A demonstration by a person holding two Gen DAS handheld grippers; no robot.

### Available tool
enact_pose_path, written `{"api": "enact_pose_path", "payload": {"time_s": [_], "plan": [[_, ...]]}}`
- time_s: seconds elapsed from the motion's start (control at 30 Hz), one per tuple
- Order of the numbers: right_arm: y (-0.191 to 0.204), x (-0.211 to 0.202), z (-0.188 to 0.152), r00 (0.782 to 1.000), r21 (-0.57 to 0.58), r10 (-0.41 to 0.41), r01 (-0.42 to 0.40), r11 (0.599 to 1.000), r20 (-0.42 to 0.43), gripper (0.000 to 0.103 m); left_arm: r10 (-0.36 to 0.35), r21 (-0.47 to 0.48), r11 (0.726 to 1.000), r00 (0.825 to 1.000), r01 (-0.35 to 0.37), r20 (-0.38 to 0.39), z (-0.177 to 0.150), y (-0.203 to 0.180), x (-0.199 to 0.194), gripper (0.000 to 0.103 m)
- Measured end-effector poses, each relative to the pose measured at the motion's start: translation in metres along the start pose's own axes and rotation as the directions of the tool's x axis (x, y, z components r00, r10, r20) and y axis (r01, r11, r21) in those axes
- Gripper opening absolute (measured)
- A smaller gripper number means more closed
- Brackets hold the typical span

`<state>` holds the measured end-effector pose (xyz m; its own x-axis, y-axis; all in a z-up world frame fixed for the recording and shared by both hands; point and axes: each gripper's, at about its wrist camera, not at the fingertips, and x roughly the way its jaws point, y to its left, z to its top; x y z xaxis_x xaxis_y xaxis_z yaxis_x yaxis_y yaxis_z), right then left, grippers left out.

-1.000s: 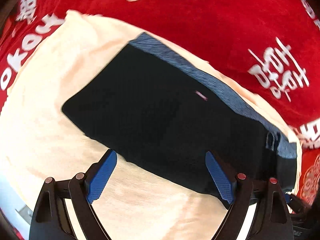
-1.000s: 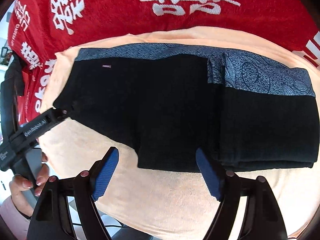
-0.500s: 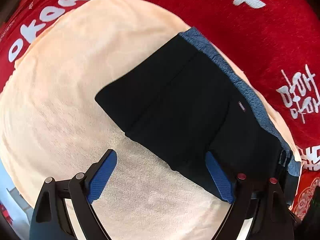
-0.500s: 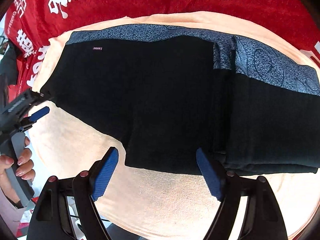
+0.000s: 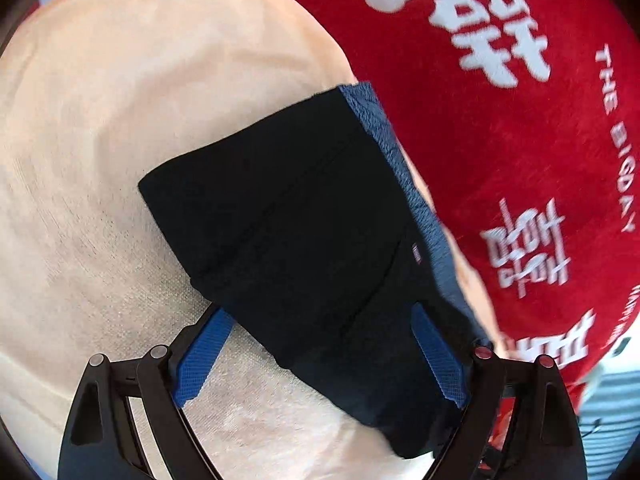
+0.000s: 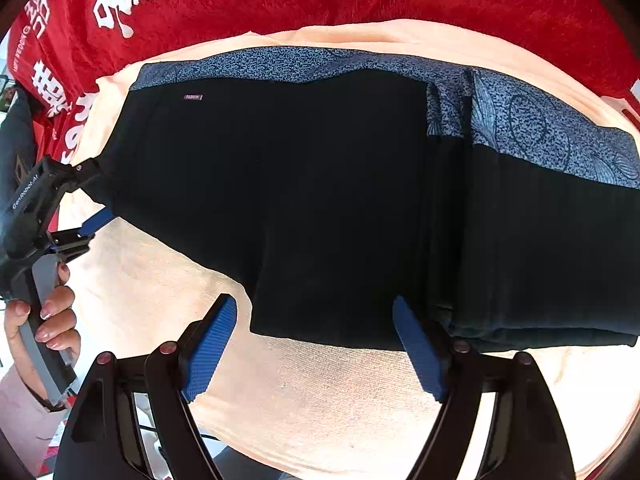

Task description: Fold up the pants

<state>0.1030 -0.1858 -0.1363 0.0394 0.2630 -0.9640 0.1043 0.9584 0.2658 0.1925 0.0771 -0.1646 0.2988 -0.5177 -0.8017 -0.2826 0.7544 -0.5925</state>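
While the right gripper (image 6: 314,344) keeps the same station over the near edge of the pants (image 6: 320,200), the left gripper (image 5: 320,354) has rolled and come down toward the pants' end: a second ago its view took in the whole dark panel at a slant, and now that end fills the space between its blue fingers (image 5: 204,356). Both sets of fingers stand wide apart; neither presses on cloth.

The pants lie partly folded on a peach towel (image 6: 320,400), which lies on a red blanket (image 6: 240,4). A grey-blue patterned waistband (image 6: 520,120) runs along the far edge. At the right, folded layers are stacked, with their edges showing at the near side. In the right wrist view the left gripper (image 6: 86,196) straddles the pants' left end, one finger above the cloth and one below; whether either touches cannot be told. A hand (image 6: 44,320) grips its handle.

Bare towel lies open along the near edge and beyond the left end; at the far side only a narrow strip separates waistband from blanket.

Readable writing: a small tag (image 6: 193,97) on the pants reads "FASHION"; the blanket carries white characters and "THE BIGDAY" (image 5: 616,136); the left gripper body reads "GenRobot.AI".
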Motion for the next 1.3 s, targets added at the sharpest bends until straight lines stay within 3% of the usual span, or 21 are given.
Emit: {"api": "enact_pose_path", "payload": {"time_s": [0.23,0.3,0.37,0.47,0.53,0.57,0.6,0.67,0.7,0.77,0.8,0.83,0.97,1.07,1.17,1.3], "plan": [[-0.002,0.001,-0.001,1.000,-0.012,0.016,-0.016,1.000,0.004,0.083,-0.103,-0.048,0.993,0.994,0.104,0.024,0.013,-0.002,-0.003,0.090],[-0.002,0.001,-0.002,1.000,-0.014,0.023,-0.023,1.000,0.005,0.083,-0.141,-0.024,0.990,0.989,0.142,0.050,0.017,-0.010,-0.008,0.090],[-0.002,0.001,-0.002,1.000,-0.016,0.027,-0.027,1.000,0.006,0.083,-0.076,0.018,0.997,0.996,0.076,0.041,0.020,-0.016,0.000,0.090],[0.000,0.000,-0.001,1.000,-0.022,0.022,-0.022,1.000,-0.001,0.083,0.004,0.008,1.000,1.000,-0.004,0.016,0.023,-0.017,0.014,0.090],[0.000,-0.004,-0.002,1.000,-0.023,0.021,-0.021,1.000,-0.005,0.083,0.103,0.034,0.994,0.994,-0.105,0.035,0.023,-0.029,0.012,0.076],[0.001,-0.006,0.000,1.000,-0.020,0.027,-0.027,0.999,-0.007,0.083,0.154,0.051,0.986,0.987,-0.157,0.045,0.022,-0.032,0.012,0.050],[0.001,-0.010,0.002,0.999,-0.014,0.039,-0.039,0.999,-0.005,0.083,0.215,0.080,0.973,0.975,-0.218,0.052,0.021,-0.036,0.012,0.036],[0.001,-0.021,0.007,0.999,-0.008,0.052,-0.052,0.999,0.013,0.083,0.227,0.122,0.965,0.971,-0.234,0.070,0.019,-0.044,0.008,0.032],[0.001,-0.027,0.011,0.998,-0.004,0.058,-0.058,0.998,0.026,0.083,0.241,0.165,0.953,0.967,-0.252,0.087,0.018,-0.051,0.006,0.030],[0.000,-0.043,0.024,0.995,0.011,0.081,-0.082,0.997,0.052,0.083,0.274,0.304,0.901,0.949,-0.309,0.153,0.008,-0.073,-0.004,0.030],[0.001,-0.049,0.030,0.994,0.017,0.092,-0.093,0.995,0.058,0.083,0.280,0.367,0.869,0.942,-0.331,0.186,0.001,-0.086,-0.006,0.030],[0.001,-0.055,0.039,0.993,0.020,0.104,-0.106,0.994,0.059,0.083,0.288,0.442,0.821,0.930,-0.362,0.228,-0.009,-0.101,-0.009,0.030],[0.025,-0.074,0.093,0.982,-0.034,0.187,-0.186,0.982,0.028,0.083,0.283,0.582,0.695,0.905,-0.422,0.319,-0.036,-0.133,-0.011,0.030],[0.063,-0.077,0.135,0.968,-0.113,0.251,-0.253,0.961,-0.031,0.083,0.274,0.628,0.643,0.898,-0.438,0.346,-0.044,-0.142,-0.012,0.030],[0.120,-0.065,0.170,0.942,-0.190,0.298,-0.324,0.927,-0.151,0.085,0.272,0.647,0.617,0.893,-0.448,0.359,-0.049,-0.147,-0.011,0.030],[0.185,-0.037,0.191,0.942,-0.322,0.211,-0.291,0.901,-0.260,0.085,0.264,0.650,0.616,0.894,-0.445,0.362,-0.051,-0.146,-0.013,0.030]]}}
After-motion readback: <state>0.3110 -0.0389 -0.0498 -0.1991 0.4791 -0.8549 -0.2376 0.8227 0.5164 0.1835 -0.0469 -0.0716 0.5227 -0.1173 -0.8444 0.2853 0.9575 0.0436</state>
